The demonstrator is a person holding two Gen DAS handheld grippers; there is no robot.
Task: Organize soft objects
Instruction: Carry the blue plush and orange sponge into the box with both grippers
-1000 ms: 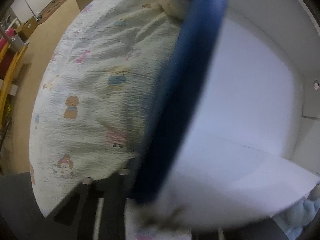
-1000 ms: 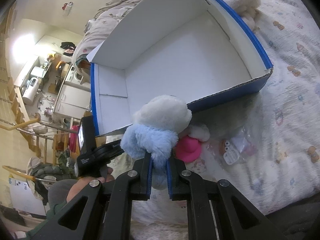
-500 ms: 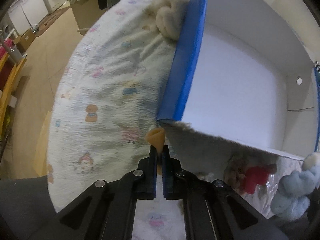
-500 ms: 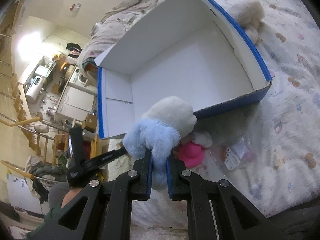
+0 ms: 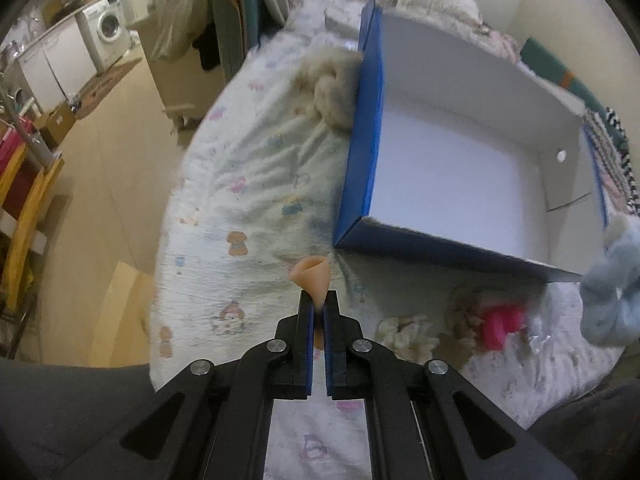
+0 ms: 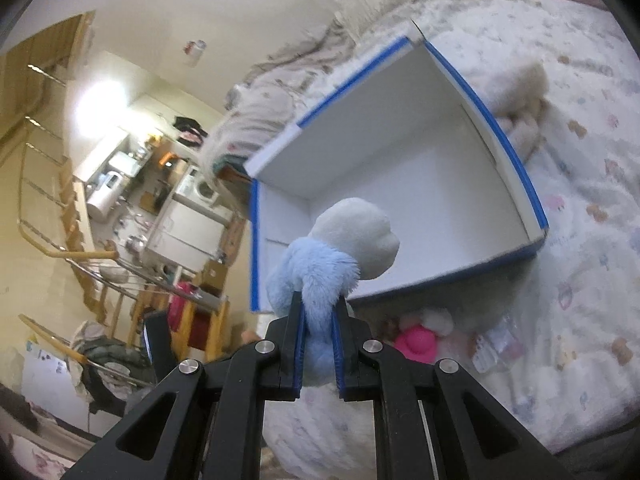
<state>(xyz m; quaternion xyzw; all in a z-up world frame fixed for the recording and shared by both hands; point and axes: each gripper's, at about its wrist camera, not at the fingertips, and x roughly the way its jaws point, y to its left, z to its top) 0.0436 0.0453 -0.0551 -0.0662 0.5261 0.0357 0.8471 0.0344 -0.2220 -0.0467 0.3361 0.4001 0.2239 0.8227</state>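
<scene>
An open blue box (image 5: 362, 160) with a white inside lies on a bed with a cartoon-print cover (image 5: 248, 208). My left gripper (image 5: 318, 300) is shut on a small peach-coloured soft piece (image 5: 311, 276), held in the air before the box's near corner. My right gripper (image 6: 318, 304) is shut on a blue and white plush toy (image 6: 340, 248), lifted in front of the box (image 6: 534, 200); the same plush (image 5: 612, 292) shows at the right edge of the left wrist view. A pink toy (image 5: 500, 324) and a cream fluffy toy (image 5: 408, 332) lie on the cover below the box.
A beige plush (image 5: 334, 92) rests against the box's far left side. A clear plastic packet (image 6: 496, 344) lies near the pink toy (image 6: 416, 344). Left of the bed are bare floor (image 5: 104, 152), a washing machine (image 5: 106, 26) and a wooden railing (image 5: 24, 208). Crumpled bedding (image 6: 280, 104) lies behind the box.
My left gripper rose and pulled back from the box wall, with the peach piece now pinched in its tips. My right gripper lifted the blue plush higher and tilted toward the box.
</scene>
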